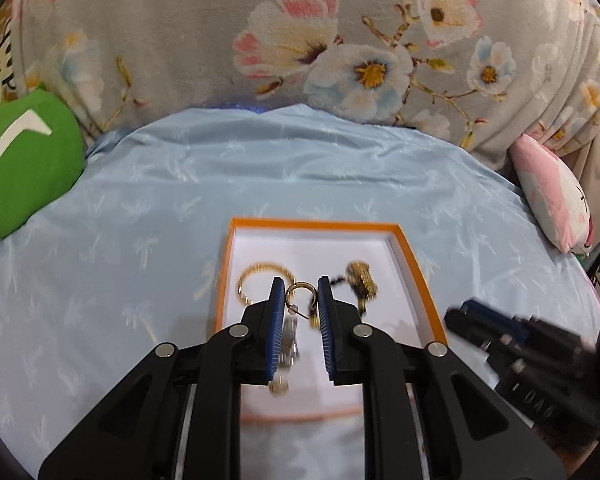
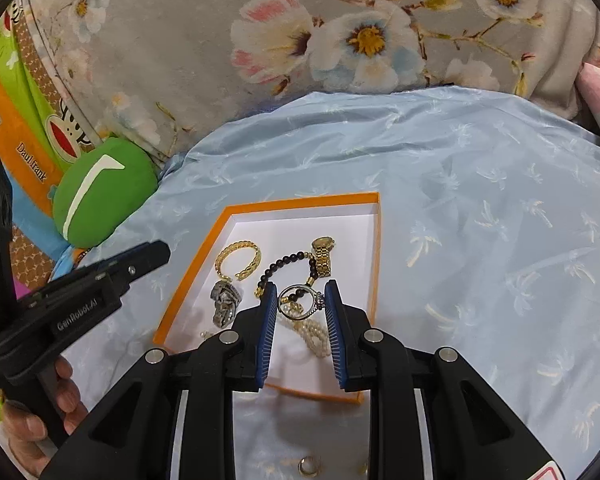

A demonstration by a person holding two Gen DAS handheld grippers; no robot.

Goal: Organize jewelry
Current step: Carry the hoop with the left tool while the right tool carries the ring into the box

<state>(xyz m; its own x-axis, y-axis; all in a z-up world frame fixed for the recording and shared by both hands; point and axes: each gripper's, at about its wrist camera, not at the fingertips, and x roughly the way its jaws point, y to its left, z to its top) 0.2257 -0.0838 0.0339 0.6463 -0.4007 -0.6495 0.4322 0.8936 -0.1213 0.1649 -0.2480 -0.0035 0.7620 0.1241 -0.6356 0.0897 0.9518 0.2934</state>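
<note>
- Blue-padded jaws of our left gripper (image 1: 300,286) pinch a small gold hoop earring (image 1: 300,293) between their tips, above the box.
- Silver shows between the tips of our right gripper (image 2: 301,294): they are clamped on a ring (image 2: 300,298) with a raised setting.
- Below both grippers sits an orange-rimmed box (image 2: 374,240) with a white floor, resting on a pale blue sheet (image 2: 480,200).
- Inside the box lie a gold bangle (image 2: 238,258), a black bead bracelet (image 2: 286,260), a gold watch (image 2: 323,254), a silver watch (image 2: 225,304) and a pearl strand (image 2: 312,330).
- We judge that both pieces are being carried, either out of the box or into it; we cannot tell which. The next move calls for a steady hold and a gentle release at each piece's place.
- Only the right view shows a loose gold ring (image 2: 309,465) on the sheet outside the box, and a hand (image 2: 40,408) holding the left gripper. The left view blurs the silver watch and hides most of the beads.
- Farther out are a green cushion (image 2: 100,192) and a floral blanket (image 2: 300,40).
</note>
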